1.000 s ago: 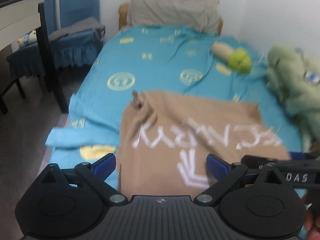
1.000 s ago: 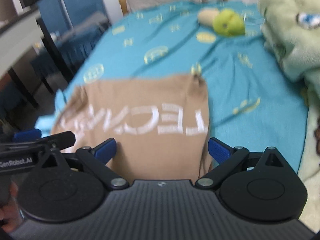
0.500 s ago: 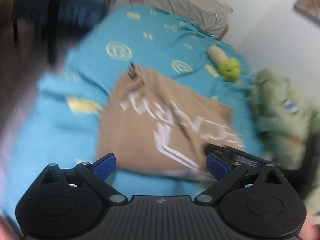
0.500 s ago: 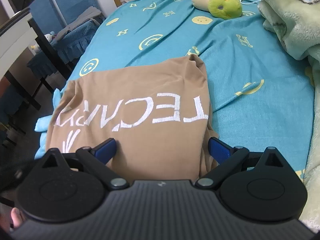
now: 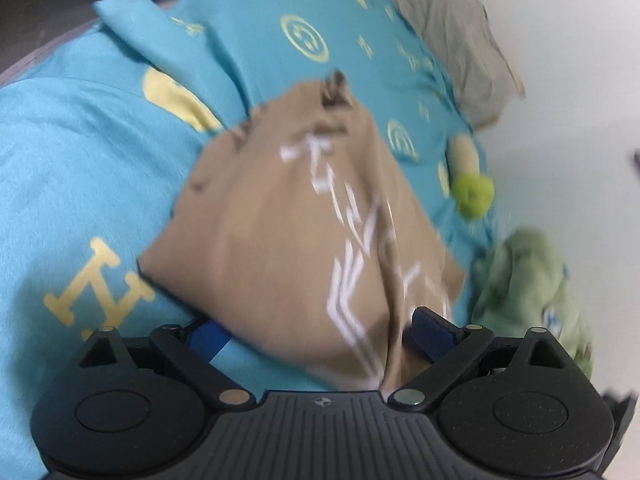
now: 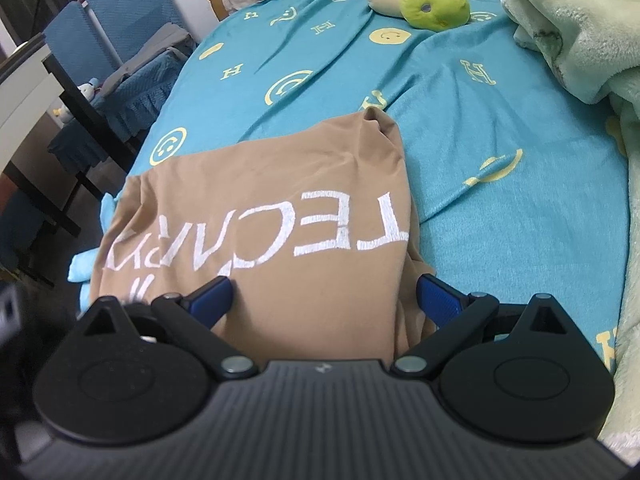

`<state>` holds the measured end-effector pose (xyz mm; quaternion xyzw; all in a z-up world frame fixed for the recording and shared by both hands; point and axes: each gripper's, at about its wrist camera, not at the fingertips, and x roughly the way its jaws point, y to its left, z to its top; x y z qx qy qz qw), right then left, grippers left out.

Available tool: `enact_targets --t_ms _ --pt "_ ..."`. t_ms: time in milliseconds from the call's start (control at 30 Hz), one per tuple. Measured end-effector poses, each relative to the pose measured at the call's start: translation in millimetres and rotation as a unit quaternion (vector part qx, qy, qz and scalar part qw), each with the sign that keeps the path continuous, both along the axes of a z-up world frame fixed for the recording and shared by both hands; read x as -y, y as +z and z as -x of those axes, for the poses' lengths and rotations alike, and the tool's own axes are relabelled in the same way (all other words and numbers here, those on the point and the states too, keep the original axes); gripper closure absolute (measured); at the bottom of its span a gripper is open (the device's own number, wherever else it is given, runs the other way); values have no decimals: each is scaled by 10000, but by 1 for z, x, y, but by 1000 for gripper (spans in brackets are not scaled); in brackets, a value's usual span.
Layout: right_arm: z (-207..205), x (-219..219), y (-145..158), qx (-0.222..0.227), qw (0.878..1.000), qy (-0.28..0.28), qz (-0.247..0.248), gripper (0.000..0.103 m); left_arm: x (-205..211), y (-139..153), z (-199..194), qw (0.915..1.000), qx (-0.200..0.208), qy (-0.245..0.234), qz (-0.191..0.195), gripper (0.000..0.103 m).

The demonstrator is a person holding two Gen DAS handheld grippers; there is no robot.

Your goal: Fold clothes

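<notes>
A tan shirt [image 6: 280, 200] with white lettering lies folded on the turquoise bedsheet [image 6: 500, 220]. In the right wrist view my right gripper [image 6: 324, 298] stands open low over the shirt's near right corner, one blue finger on the cloth and the other beside its right edge. The left wrist view is tilted and blurred: the tan shirt [image 5: 280, 220] fills the middle. My left gripper [image 5: 320, 330] is open at the shirt's near edge, with cloth lying between its blue fingers.
A green and beige plush toy [image 6: 428, 0] lies further up the bed. A pale green fleece blanket [image 6: 580, 40] is heaped along the right side. Blue chairs [image 6: 120, 40] and a dark table stand left of the bed. A grey pillow [image 5: 440, 20] leans at the headboard.
The left gripper has swung round and dropped close to the shirt's near edge, tilting its view. The right gripper has lowered onto the shirt's right corner. The shirt lies as before.
</notes>
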<state>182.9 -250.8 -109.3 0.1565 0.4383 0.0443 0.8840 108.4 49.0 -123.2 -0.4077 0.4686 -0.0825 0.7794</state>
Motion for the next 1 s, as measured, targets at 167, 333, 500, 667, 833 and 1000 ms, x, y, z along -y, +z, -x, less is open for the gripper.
enact_targets --t_ms 167,333,500,667,833,1000 --pt "0 2 -2 -20 10000 -45 -64 2 -15 2 6 9974 327 404 498 10" --pt "0 7 -3 -50 9998 -172 -118 2 -12 17 14 9923 850 397 811 8" --pt "-2 10 -9 -206 9991 -197 -304 2 -11 -1 6 9965 305 394 674 11" --pt "-5 9 -9 -194 9993 -168 -260 2 -12 -18 -5 9961 16 509 725 16" --pt "-6 10 -10 -190 9993 -172 -277 2 -15 -19 -13 9961 52 672 574 37" --pt "1 12 4 120 9989 -328 -327 3 -19 -21 -14 9958 59 766 508 56"
